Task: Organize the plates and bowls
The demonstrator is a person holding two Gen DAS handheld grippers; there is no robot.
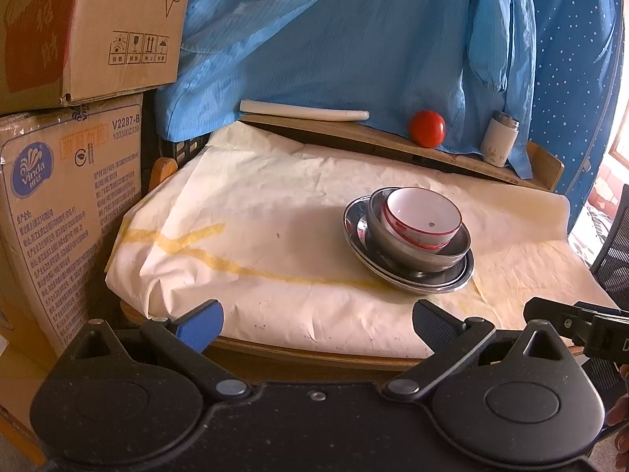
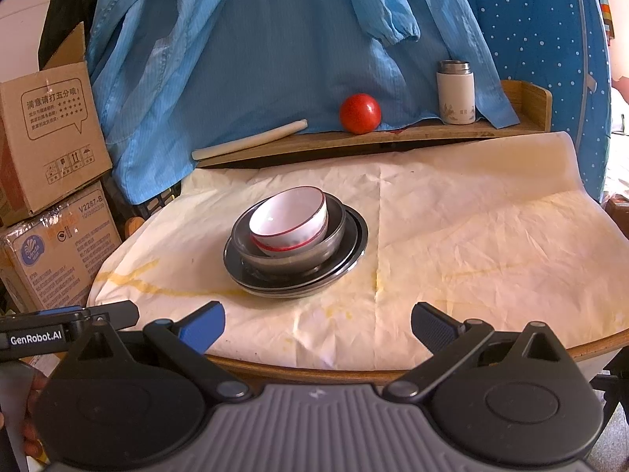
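The left tongs (image 1: 316, 324) stand released, their blue-padded fingers (image 1: 202, 324) spread wide and holding nothing, hovering just off the near edge of the round wooden desk (image 1: 314, 354). The right tongs (image 2: 318, 324) are likewise spread apart and empty, beside the left ones at the same near edge; each pair shows at the side of the other's view.

Ahead of both, a crumpled cream paper sheet with yellow stains (image 2: 452, 244) covers the desk. On it sits the stack: a white ceramic bowl with a red rim (image 2: 289, 222) rests tilted inside a steel bowl (image 2: 291, 251), which stands on shallow round steel plates (image 2: 354, 247). From the left wrist view the same white bowl (image 1: 422, 218), steel bowl (image 1: 416, 251) and plates (image 1: 432, 281) lie to the right of centre; from the right wrist view they lie a little left of centre.

Beyond the stack, a raised wooden ledge (image 2: 432, 131) carries a long white stick (image 2: 251, 139), a red tomato (image 2: 360, 113) and a white flask with a steel cap (image 2: 455, 92). Light blue cloth (image 2: 255, 59) hangs behind. Cardboard boxes (image 1: 67, 118) are stacked at the left of the desk.
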